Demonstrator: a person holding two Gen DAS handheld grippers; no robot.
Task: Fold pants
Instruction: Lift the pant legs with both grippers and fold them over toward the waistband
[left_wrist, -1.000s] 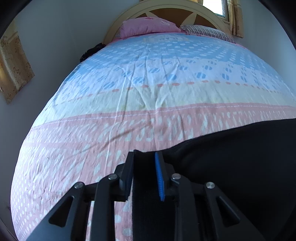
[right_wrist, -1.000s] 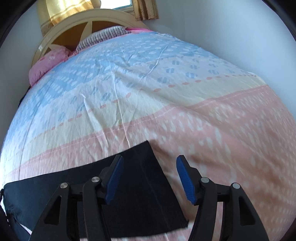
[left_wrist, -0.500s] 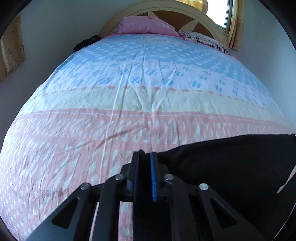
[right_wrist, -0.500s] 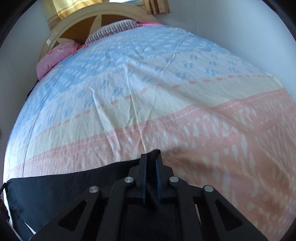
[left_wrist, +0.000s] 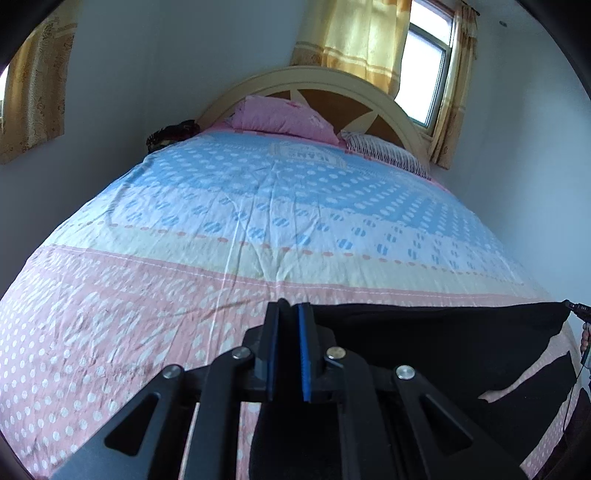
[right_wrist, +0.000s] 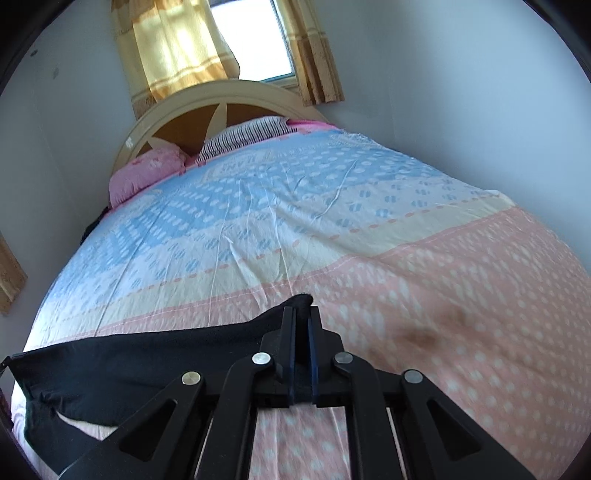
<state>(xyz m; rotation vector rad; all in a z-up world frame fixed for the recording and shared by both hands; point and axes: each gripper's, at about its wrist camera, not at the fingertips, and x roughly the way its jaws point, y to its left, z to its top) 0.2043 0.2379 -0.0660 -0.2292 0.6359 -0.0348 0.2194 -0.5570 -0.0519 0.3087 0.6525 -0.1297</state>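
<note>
The black pants (left_wrist: 443, 343) hang stretched between my two grippers, lifted off the pink end of the bed. My left gripper (left_wrist: 289, 314) is shut on one corner of the pants, and the cloth runs off to the right from its blue pads. In the right wrist view the same black pants (right_wrist: 129, 362) stretch away to the left, with my right gripper (right_wrist: 302, 314) shut on the other corner, a small tuft poking out past its tips. The lower part of the pants droops below the taut top edge.
The bed (left_wrist: 258, 221) wears a sheet in blue, cream and pink bands. A pink pillow (left_wrist: 284, 118) and a striped pillow (left_wrist: 384, 153) lie against the arched headboard (right_wrist: 221, 107). Walls stand close on both sides of the bed, and a curtained window (right_wrist: 251, 40) is behind the headboard.
My right gripper went from open over the pants corner to shut on it; the left closed tight on its corner. Both have risen, lifting the pants edge taut, and tilted up toward the headboard.
</note>
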